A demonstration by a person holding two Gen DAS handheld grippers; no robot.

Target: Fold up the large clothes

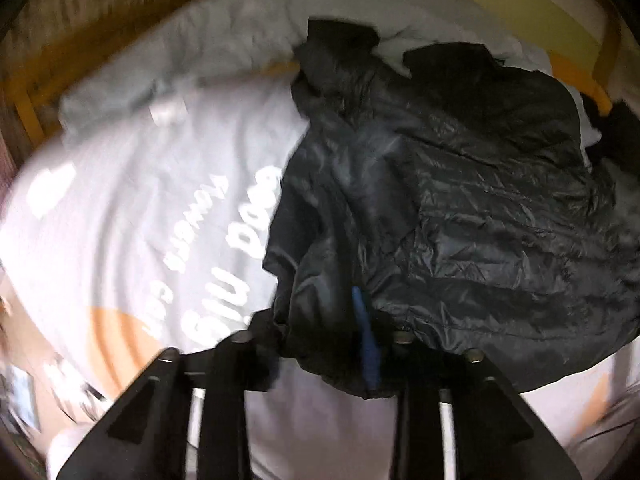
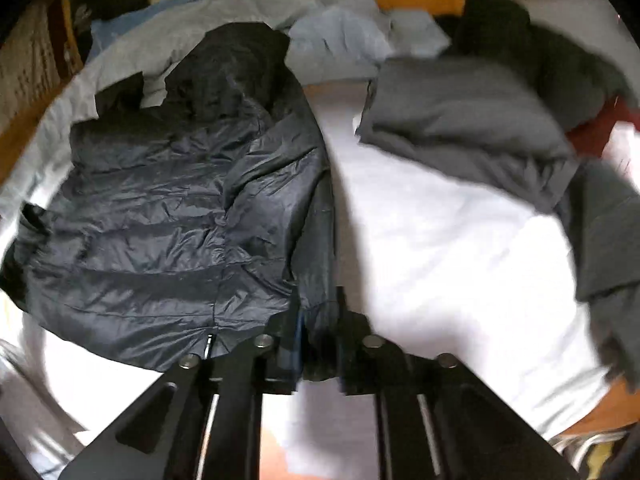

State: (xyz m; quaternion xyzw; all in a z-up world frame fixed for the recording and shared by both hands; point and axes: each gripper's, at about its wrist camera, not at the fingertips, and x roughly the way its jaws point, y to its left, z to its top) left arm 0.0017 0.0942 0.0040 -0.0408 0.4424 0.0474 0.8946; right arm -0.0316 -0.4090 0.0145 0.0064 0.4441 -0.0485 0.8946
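jacket (image 2: 168, 208) on bed sheet (image 2: 440, 240), folded garment (image 2: 460, 128) to its right, crumpled cloth (image 2: 340, 36) behind

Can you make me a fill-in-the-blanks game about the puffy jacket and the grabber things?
1. The puffy jacket is colored ____.
2. The left gripper and the right gripper both pinch the jacket's ____ edge.
3. The jacket lies on a white ____ with printed letters.
4. Right of the jacket sits a ____ folded garment.

Missing words: black; bottom; sheet; gray
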